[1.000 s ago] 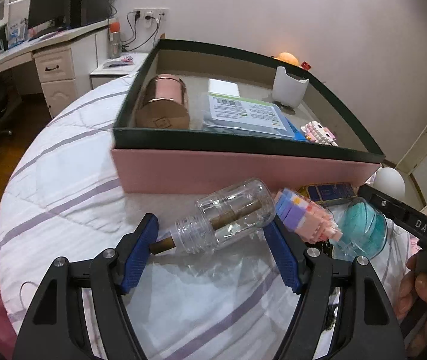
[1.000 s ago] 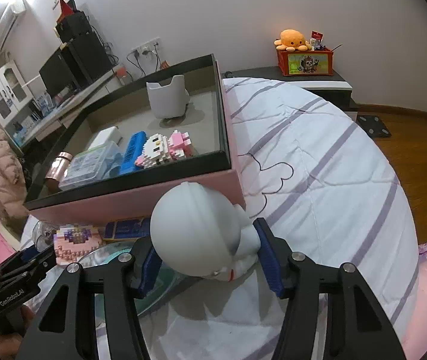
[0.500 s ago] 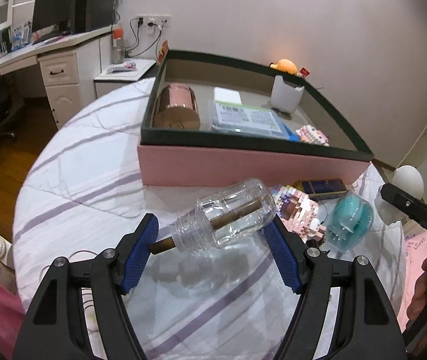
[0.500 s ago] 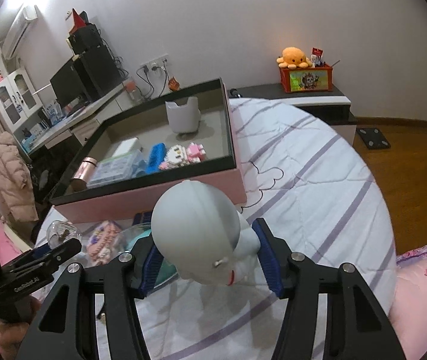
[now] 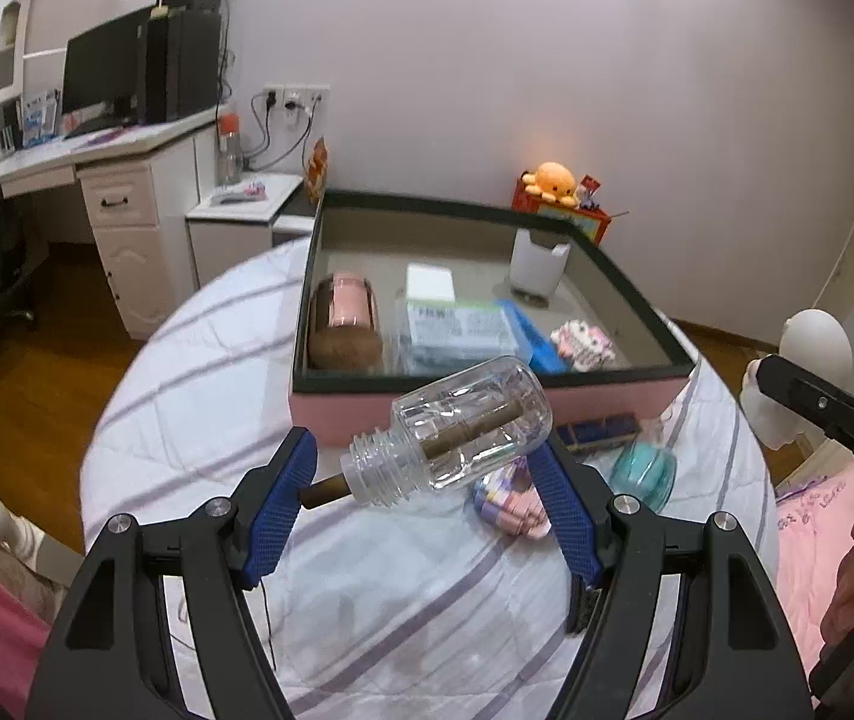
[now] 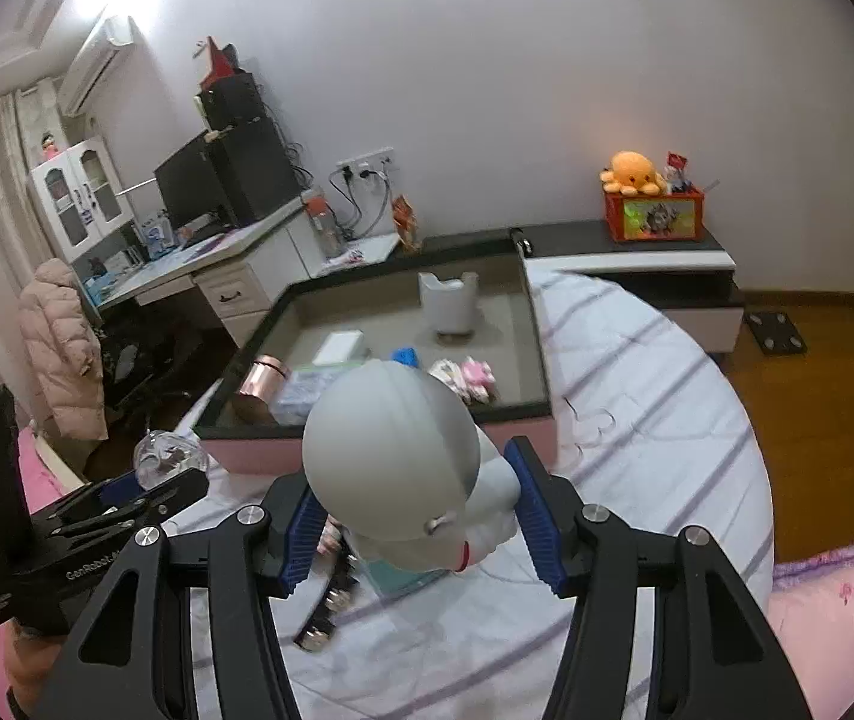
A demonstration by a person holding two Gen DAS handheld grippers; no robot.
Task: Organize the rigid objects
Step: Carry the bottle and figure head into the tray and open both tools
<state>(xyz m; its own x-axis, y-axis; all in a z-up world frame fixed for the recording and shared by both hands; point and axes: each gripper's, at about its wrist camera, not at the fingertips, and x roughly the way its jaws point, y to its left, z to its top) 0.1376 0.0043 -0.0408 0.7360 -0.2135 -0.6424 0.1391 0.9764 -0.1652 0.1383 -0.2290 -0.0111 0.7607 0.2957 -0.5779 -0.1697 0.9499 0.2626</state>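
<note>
My left gripper is shut on a clear plastic bottle with a brown stick inside, held lengthwise above the bed. My right gripper is shut on a white round-headed figure, also lifted. Ahead of both lies a pink box with a dark green rim. It holds a copper-pink cylinder, a white block, a plastic case, a pink-and-white brick figure and a white holder. The left gripper also shows at the left of the right wrist view.
On the striped bed cover below lie a pastel brick figure, a teal round case and a dark blue box. A desk with a monitor stands at the left, a low cabinet with an orange plush behind.
Both grippers have risen with their loads. The box and the things on the bed now sit lower and farther off in both views.
</note>
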